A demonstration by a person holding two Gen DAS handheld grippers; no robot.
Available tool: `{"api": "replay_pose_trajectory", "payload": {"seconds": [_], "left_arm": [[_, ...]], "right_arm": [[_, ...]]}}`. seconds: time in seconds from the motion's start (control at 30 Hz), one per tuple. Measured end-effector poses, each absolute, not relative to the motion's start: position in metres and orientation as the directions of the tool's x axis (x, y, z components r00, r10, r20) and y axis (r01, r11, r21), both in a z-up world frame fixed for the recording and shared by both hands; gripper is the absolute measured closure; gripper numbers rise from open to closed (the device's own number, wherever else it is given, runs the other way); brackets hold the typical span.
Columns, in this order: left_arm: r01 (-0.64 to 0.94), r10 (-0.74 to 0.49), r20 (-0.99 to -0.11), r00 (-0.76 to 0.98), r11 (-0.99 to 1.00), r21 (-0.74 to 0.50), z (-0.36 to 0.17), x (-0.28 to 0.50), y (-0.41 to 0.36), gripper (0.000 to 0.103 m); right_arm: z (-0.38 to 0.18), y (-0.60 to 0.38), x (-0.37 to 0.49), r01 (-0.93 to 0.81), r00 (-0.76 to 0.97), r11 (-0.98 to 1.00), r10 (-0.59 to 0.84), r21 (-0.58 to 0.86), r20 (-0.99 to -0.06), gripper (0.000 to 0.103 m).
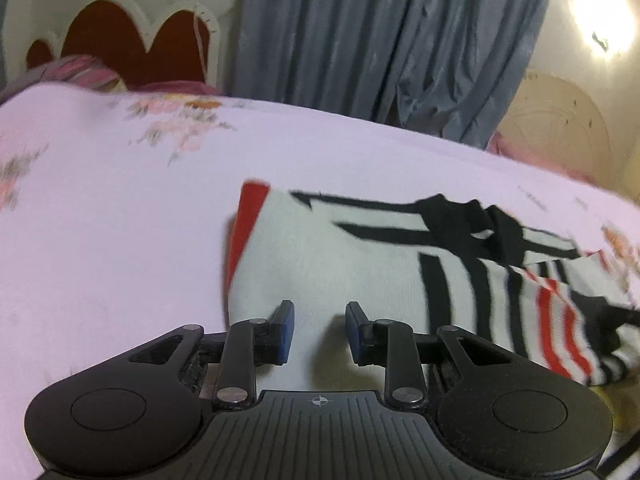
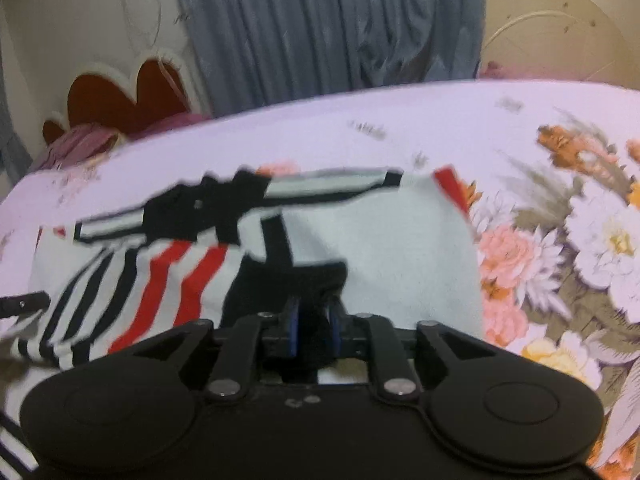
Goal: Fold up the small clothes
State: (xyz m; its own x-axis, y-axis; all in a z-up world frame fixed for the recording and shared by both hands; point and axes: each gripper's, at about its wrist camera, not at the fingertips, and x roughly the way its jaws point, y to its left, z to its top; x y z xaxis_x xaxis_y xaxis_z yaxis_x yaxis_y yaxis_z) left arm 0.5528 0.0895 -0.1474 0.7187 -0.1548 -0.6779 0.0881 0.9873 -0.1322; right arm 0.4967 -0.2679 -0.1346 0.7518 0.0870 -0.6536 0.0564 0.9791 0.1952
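Observation:
A small white garment (image 1: 328, 256) with black and red stripes and a red hem lies on the pink floral bedsheet (image 1: 120, 200). My left gripper (image 1: 319, 316) is open, its blue pads (image 1: 286, 332) just above the white cloth, holding nothing. In the right wrist view the same garment (image 2: 392, 256) lies spread out. My right gripper (image 2: 314, 326) is shut on a black part of the garment (image 2: 280, 280), with its pads pinching the fabric. The tip of the left gripper shows at the far left edge of that view (image 2: 20, 304).
The sheet's large flower print (image 2: 568, 248) lies right of the garment. A dark red scalloped headboard (image 1: 124, 40) and striped pillows (image 1: 84, 72) are at the bed's far left. Grey curtains (image 1: 380, 40) hang behind the bed. A lamp glare (image 1: 600, 20) shows top right.

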Motion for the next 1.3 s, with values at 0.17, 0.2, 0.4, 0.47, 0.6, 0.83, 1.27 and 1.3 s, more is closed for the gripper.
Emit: {"api": "replay_pose_trajectory", "payload": {"seconds": [0.17, 0.2, 0.4, 0.47, 0.6, 0.83, 1.27, 1.3], "left_arm": [[0.083, -0.147, -0.725, 0.673, 0.989, -0.124, -0.152, 0.617, 0.101, 0.075], [0.07, -0.15, -0.726, 0.671, 0.988, -0.139, -0.152, 0.626, 0.104, 0.075], [0.092, -0.115, -0.689, 0.716, 0.993, -0.071, -0.14, 0.601, 0.085, 0.075], [0.122, -0.162, -0.666, 0.728, 0.987, -0.106, -0.136, 0.583, 0.074, 0.075], [0.164, -0.22, -0.656, 0.722, 0.975, -0.147, -0.142, 0.562, 0.042, 0.075], [0.134, -0.136, -0.667, 0.733, 0.989, -0.054, -0.152, 0.546, 0.052, 0.064], [0.188, -0.156, -0.669, 0.726, 0.982, -0.025, -0.145, 0.494, 0.037, 0.063], [0.184, -0.148, -0.682, 0.716, 0.983, -0.02, -0.155, 0.493, 0.037, 0.062]], "right_arm": [[-0.132, -0.271, 0.518, 0.088, 0.759, 0.976, 0.064, 0.199, -0.647, 0.085], [-0.133, -0.271, 0.523, 0.095, 0.754, 0.979, 0.049, 0.182, -0.655, 0.085], [-0.137, -0.268, 0.535, 0.144, 0.734, 0.975, 0.009, 0.169, -0.679, 0.077], [-0.125, -0.253, 0.529, 0.101, 0.763, 0.979, 0.038, 0.176, -0.645, 0.074], [-0.123, -0.199, 0.535, -0.055, 0.753, 0.983, 0.157, 0.177, -0.639, 0.061], [-0.146, -0.171, 0.546, -0.107, 0.693, 0.992, 0.122, 0.066, -0.711, 0.069], [-0.121, -0.163, 0.499, -0.174, 0.702, 0.983, 0.163, 0.054, -0.693, 0.062], [-0.13, -0.158, 0.497, -0.18, 0.687, 0.984, 0.137, 0.016, -0.713, 0.06]]}}
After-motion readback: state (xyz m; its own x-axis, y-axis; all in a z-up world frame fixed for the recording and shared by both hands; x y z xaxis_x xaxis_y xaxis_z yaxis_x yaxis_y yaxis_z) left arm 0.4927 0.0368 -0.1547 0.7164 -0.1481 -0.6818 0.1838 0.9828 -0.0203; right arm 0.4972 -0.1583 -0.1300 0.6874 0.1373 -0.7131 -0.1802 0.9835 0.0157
